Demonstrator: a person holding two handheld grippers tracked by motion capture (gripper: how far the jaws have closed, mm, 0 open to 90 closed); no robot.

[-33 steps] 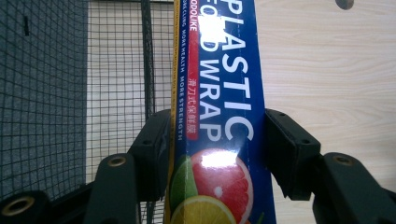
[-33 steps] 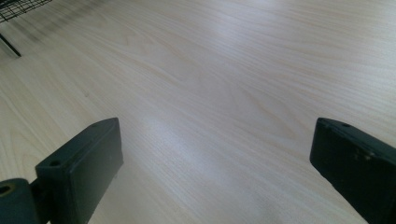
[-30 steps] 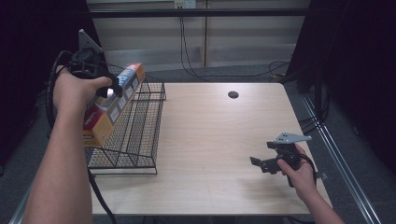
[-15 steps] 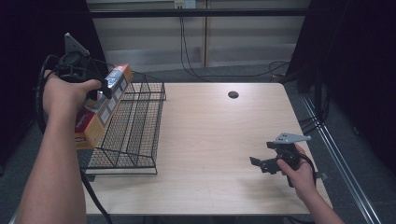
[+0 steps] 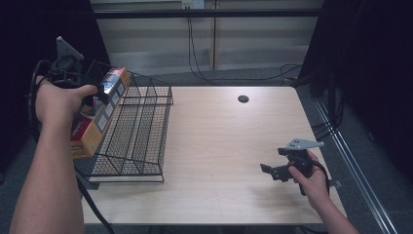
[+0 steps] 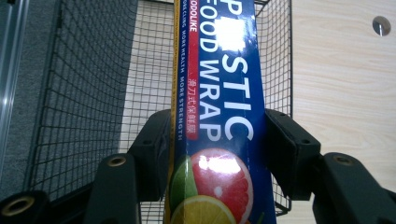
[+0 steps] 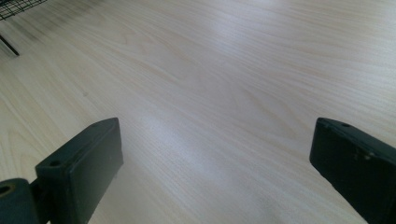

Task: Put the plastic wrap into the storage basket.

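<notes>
Left gripper (image 6: 218,140) has its jaws clamped on the plastic wrap box (image 6: 219,93), carried at the frame's left above the wire basket (image 5: 141,131). Right gripper (image 7: 215,172) rests wide open, empty, lower right. Next, I'd say: lower the box into the basket and release.

Lab recording bay: bare wooden table (image 5: 219,146), black curtains (image 5: 370,58) (cables (image 5: 195,53) behind)

Plastic wrap box (image 6: 219,93) cut by top and bottom edges — brand lettering lost under glare
</notes>
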